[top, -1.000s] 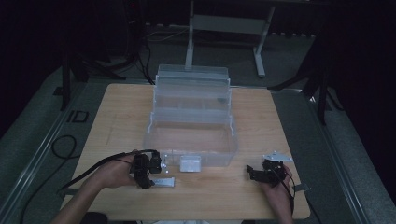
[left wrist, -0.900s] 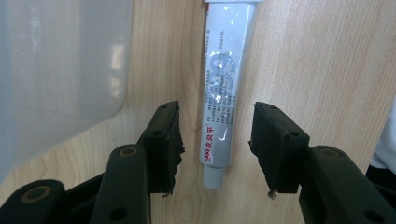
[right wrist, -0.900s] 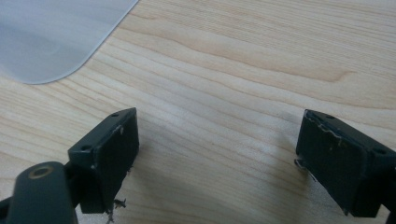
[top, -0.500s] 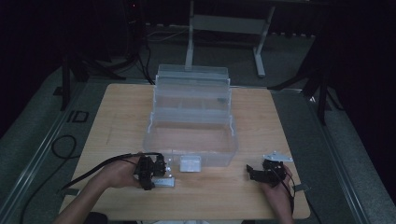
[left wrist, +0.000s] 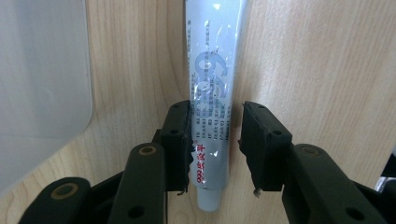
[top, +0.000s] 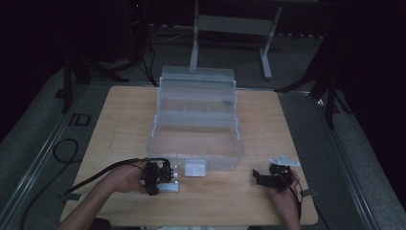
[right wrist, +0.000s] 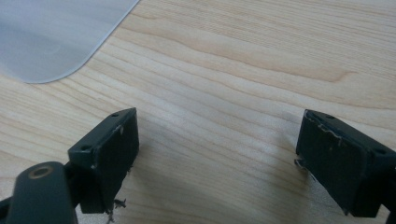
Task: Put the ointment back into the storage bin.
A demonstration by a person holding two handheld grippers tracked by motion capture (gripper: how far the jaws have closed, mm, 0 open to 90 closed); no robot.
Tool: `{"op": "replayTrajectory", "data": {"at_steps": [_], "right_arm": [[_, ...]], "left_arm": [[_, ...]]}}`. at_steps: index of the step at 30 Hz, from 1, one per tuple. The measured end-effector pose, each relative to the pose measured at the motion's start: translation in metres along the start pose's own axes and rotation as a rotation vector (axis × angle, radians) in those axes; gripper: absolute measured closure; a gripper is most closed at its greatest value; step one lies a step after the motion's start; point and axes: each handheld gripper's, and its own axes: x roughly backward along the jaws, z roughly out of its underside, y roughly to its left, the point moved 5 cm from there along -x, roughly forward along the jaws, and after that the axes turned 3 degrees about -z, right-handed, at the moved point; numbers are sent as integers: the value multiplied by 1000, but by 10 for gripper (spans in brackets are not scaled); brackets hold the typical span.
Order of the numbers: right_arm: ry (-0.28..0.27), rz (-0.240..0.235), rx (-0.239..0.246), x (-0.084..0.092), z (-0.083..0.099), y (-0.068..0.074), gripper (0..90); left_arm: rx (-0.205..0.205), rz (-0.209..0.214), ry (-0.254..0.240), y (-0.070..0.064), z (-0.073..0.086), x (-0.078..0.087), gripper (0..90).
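One wooden table (top: 124, 120), one clear plastic box (top: 196, 120) with tiered trays standing mid-table, one small clear lid or latch piece (top: 195, 168) just in front of the box's near wall. Two grippers, two hands. One tube (left wrist: 212, 102), white-grey with red and blue print.

Left gripper (top: 160, 177) sits at the near left of the table, held low by the left hand (top: 125, 176), forearm coming in from the near edge. In the left gripper view its jaws straddle the tube near the cap end: one pad touches the tube's side, the other stands just off it, so not yet a full pinch. The tube lies flat on the wood beside the box's corner.

Right gripper (top: 272, 176) rests near right, well apart from the box, right hand (top: 282, 196) behind it. Jaws spread wide over bare wood.

Tube print too small to read. Box contents unclear in the dim high view.
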Motion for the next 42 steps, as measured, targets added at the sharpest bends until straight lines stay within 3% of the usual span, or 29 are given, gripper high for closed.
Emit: {"op": "replayTrajectory", "data": {"at_steps": [25,42], "right_arm": [[0,0,0,0,0,0,130],[0,-3,4,0,0,0,129]], "left_arm": [[-3,46,21,4,-3,-9,677],[-54,30,5,-2,-1,-5,708]]}}
